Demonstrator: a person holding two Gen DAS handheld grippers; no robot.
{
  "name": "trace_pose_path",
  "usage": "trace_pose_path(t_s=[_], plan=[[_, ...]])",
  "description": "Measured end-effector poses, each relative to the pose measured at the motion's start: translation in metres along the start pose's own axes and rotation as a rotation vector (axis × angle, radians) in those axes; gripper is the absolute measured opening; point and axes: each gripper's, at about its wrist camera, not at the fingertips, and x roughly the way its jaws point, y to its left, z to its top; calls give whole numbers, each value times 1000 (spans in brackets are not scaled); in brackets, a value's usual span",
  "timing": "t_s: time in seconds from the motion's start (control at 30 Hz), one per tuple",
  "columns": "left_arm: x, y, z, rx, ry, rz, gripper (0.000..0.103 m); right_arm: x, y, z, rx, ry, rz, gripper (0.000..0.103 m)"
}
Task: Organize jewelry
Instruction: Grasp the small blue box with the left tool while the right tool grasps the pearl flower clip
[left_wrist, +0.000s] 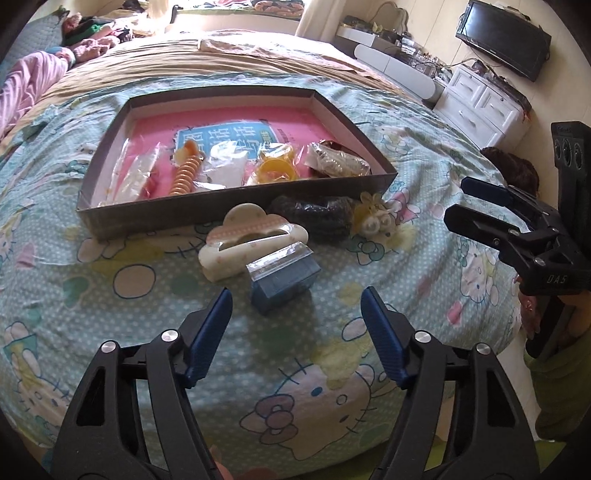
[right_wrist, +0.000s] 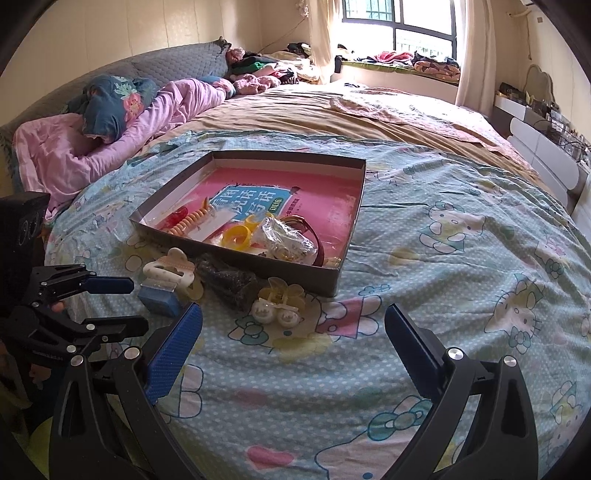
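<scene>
Jewelry box (left_wrist: 236, 218) sits beyond both empty, spread claws.

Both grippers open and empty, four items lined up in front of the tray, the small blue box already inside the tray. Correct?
Not quite: the blue box lies on the bedspread outside the tray, beside the cloud clip, as the left wrist view shows. The rest stands.

A wide bed (right_wrist: 424, 229) filled the room, spread with a pale blue cartoon-cat sheet over a tan cover. At its head stood a grey quilted headboard (right_wrist: 173, 62). Beyond the bed, a bright barred window (right_wrist: 399, 26) poured daylight between cream curtains. Beside the bed stood white drawers (left_wrist: 480, 103), under a black wall-mounted television (left_wrist: 502, 38).
</scene>
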Motion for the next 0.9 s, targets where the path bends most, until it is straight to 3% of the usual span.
trace_pose_path(t_s=[0.23,0.43,0.53,0.7,0.9], plan=[[15,6,5,-43,20,33,63,14,-3,-8,11,34,18,98],[28,9,11,-66,38,44,49,29,-9,-12,56,60,46,97],[32,9,11,-61,38,57,41,39,-10,-11,79,77,61,88],[29,18,11,-71,21,86,40,58,-12,-8,129,99,98,73],[23,35,10,-107,8,95,40,76,-12,-6,169,119,129,45]])
